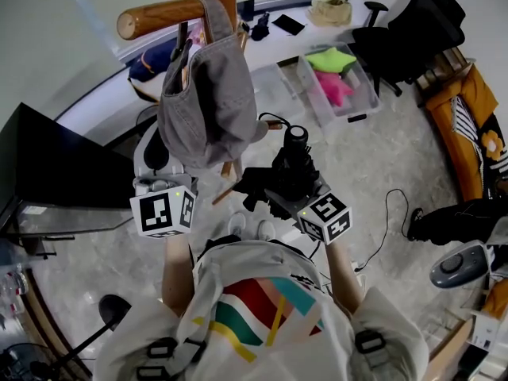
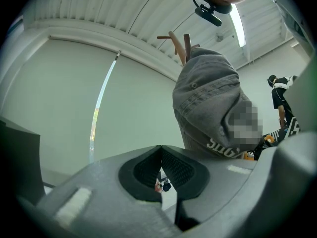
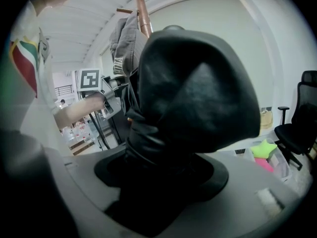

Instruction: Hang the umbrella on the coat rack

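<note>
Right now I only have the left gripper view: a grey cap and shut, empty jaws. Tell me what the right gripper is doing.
Observer: The right gripper is shut on a folded black umbrella.
Operator: Say where it is.
Observer: In the head view it sits right of the grey cap, nearer the person.
Operator: Find me a free spot to hang it.
Observer: The wooden peg holding the cap has bare length out to its end.

Grey marbled floor (image 1: 409, 153), black office chair (image 1: 413, 26), pale wall (image 2: 59, 93), ceiling striplight (image 2: 238, 26).
</note>
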The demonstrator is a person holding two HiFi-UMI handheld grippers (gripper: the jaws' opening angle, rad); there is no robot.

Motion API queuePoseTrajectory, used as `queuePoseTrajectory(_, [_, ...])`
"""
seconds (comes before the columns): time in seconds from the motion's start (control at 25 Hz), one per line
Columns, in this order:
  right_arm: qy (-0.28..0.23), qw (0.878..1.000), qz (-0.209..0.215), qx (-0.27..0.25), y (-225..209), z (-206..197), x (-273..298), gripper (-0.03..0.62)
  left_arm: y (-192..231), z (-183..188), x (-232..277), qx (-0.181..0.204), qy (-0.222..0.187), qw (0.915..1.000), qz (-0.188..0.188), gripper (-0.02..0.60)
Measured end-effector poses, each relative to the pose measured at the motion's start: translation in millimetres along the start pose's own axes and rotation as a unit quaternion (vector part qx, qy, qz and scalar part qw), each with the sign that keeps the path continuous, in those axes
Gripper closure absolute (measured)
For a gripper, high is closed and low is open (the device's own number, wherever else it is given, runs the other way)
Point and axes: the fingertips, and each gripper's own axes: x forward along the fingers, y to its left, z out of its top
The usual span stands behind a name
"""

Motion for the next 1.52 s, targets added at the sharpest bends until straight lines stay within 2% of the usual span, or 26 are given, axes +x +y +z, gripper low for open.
queuePoseTrajectory(0.68, [0.013,0.999,0.032,-0.014,2,-5,-4,0.306,-16,-8,-16,-0.002,0.016,0.9997,0.019,0.58])
queuePoseTrajectory(1.0, [0.015,0.999,0.045,-0.008,-5,-12,-3,0.306,-44,-18,-46,-0.01,0.014,0.9993,0.033,0.58])
queuePoseTrajectory(1.28, [0.038,0.998,0.047,-0.014,-14,-21,0,0.306,-78,-22,-58,-0.013,0.015,0.9995,0.024,0.58])
queuePoseTrajectory(1.52, [0.057,0.997,0.048,-0.026,-22,-31,-4,0.306,-89,-22,-69,-0.022,0.018,0.9988,0.04,0.58])
